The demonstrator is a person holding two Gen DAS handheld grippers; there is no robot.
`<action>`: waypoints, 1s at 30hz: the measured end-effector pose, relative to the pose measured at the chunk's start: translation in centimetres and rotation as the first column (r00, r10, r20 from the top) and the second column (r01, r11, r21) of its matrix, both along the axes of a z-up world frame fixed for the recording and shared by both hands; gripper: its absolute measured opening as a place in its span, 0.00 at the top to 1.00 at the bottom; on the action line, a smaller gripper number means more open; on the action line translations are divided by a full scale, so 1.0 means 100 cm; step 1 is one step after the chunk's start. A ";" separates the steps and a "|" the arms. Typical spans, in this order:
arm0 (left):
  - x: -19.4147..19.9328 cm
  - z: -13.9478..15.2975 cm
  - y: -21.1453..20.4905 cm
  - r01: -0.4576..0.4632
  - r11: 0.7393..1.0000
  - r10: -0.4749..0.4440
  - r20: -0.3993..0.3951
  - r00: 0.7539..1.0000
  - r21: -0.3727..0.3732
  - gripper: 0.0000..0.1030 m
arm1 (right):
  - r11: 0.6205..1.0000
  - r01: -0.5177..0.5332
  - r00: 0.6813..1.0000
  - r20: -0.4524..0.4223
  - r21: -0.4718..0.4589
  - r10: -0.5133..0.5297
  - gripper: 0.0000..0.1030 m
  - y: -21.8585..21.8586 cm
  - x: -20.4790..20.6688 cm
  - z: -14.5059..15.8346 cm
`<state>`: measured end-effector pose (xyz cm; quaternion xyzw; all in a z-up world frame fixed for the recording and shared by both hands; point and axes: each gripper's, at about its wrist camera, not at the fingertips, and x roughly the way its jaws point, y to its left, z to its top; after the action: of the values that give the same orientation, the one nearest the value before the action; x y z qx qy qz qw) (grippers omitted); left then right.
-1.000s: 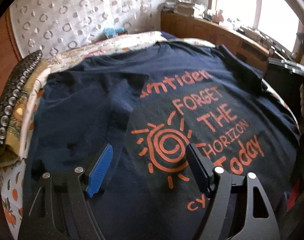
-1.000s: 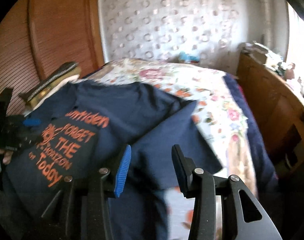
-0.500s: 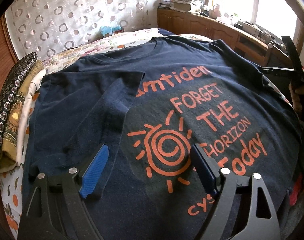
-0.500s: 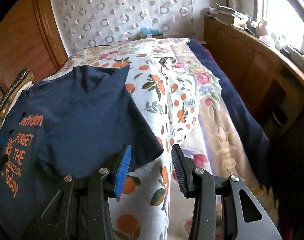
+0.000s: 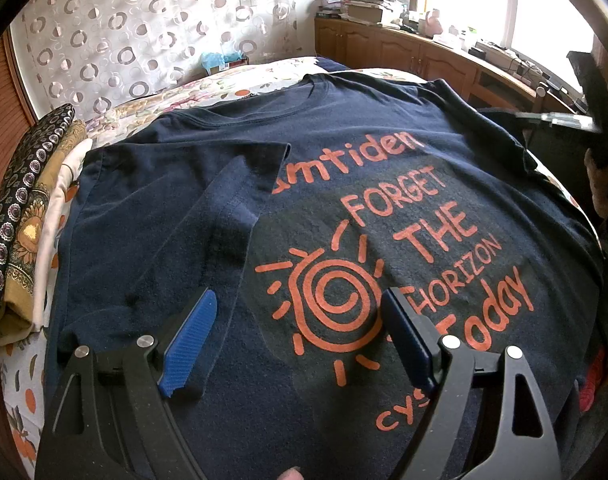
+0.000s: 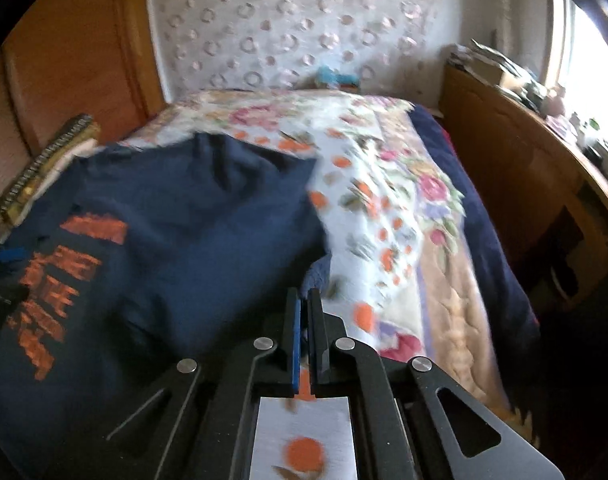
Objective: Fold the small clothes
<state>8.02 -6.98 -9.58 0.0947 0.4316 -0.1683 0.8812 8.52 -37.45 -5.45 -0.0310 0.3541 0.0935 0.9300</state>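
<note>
A navy T-shirt (image 5: 344,208) with orange print lies flat on the bed. Its left sleeve and side are folded over onto the front. My left gripper (image 5: 300,332) is open and hovers just above the shirt's lower middle, over the orange sun print. In the right wrist view the shirt (image 6: 176,248) lies to the left, blurred. My right gripper (image 6: 304,304) has its jaws closed at the shirt's right sleeve edge; I cannot tell whether cloth is pinched between them.
The bed has a floral sheet (image 6: 376,208). Folded patterned cloths (image 5: 20,216) are stacked at the bed's left edge. A wooden cabinet (image 5: 416,60) with clutter runs under the window on the right. A curtain (image 5: 144,28) hangs behind the bed.
My right gripper has closed its jaws and swung back toward the shirt's right sleeve edge. My left gripper stays open, nearly still over the shirt.
</note>
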 end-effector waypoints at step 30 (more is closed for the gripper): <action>0.000 0.000 0.000 0.000 1.000 0.000 -0.001 1.000 -0.002 0.18 | 0.986 -0.164 0.984 0.063 -0.010 0.164 0.70 0.077 0.022 0.003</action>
<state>8.01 -6.94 -9.58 0.0938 0.4317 -0.1688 0.8811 10.68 -29.78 -5.19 -0.0652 0.3206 0.1680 0.9299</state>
